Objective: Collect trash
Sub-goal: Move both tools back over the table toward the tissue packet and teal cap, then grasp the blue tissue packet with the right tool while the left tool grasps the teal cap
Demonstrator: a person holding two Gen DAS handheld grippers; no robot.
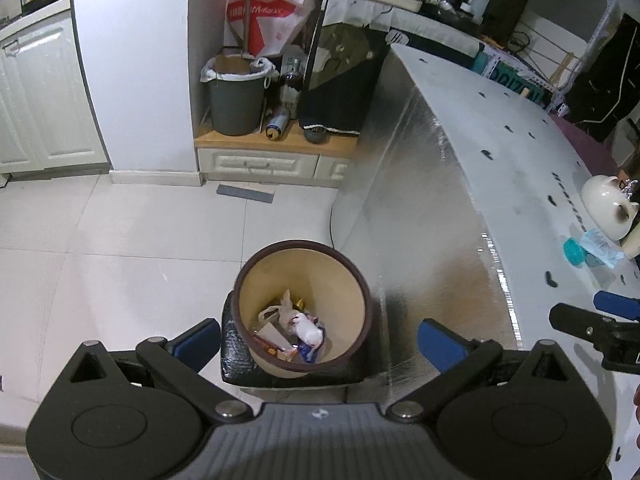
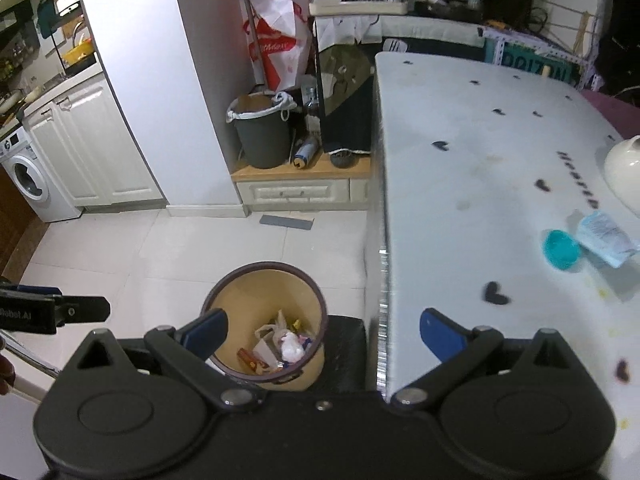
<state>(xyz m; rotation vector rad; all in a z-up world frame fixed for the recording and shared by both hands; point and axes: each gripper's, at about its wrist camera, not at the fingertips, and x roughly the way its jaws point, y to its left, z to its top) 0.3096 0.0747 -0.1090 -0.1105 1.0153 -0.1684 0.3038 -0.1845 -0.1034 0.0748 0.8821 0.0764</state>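
Above round tan bin (image 1: 300,276) w/ crumpled wrappers (image 1: 294,330): both grippers' fingers apart, empty.

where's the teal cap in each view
Left wrist view: the teal cap lies at the far right edge on the white table, just left of a crumpled blue wrapper.
Right wrist view: it lies right of centre on the table, again just left of the wrapper.
Shared landmark: the tan waste bin on the floor beside the table.
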